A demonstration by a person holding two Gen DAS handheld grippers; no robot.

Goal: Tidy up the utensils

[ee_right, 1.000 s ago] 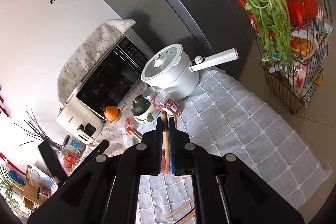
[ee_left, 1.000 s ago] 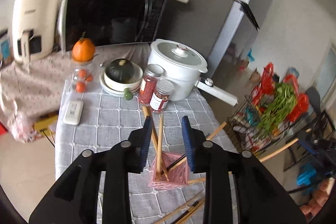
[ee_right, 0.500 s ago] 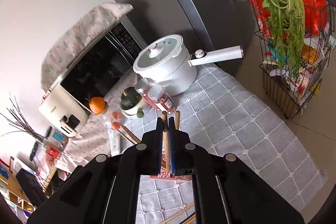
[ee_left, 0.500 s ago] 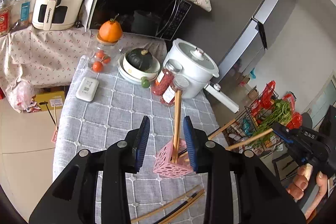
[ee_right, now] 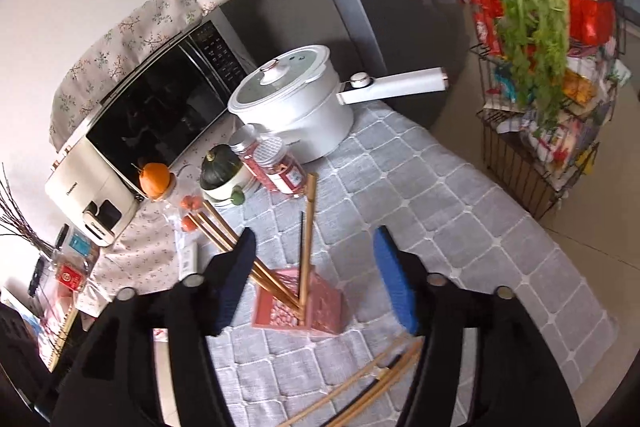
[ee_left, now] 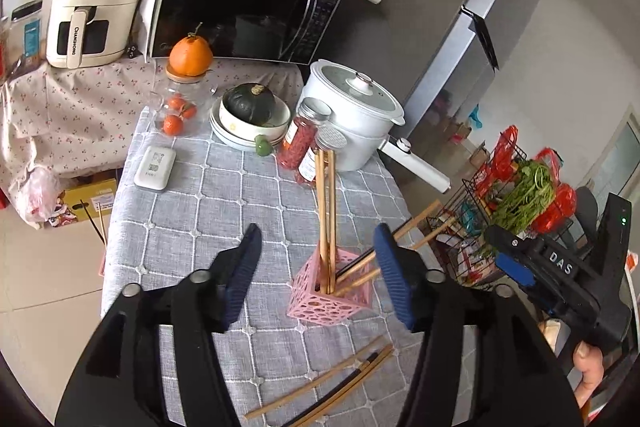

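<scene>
Chopsticks point(ee_left: 326, 223) upright in pink holder point(ee_left: 330, 293) between fingers of left tool point(ee_left: 318, 259)

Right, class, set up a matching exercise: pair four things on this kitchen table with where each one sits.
Things:
1. dark green squash
2. upright wooden chopsticks
3. large orange fruit
4. loose wooden chopsticks

Places:
A. on the glass jar's lid
B. flat on the grey checked tablecloth
C. in the pink perforated holder
D. in the white bowl

Pairs: 1-D, 2-C, 3-A, 4-B
</scene>
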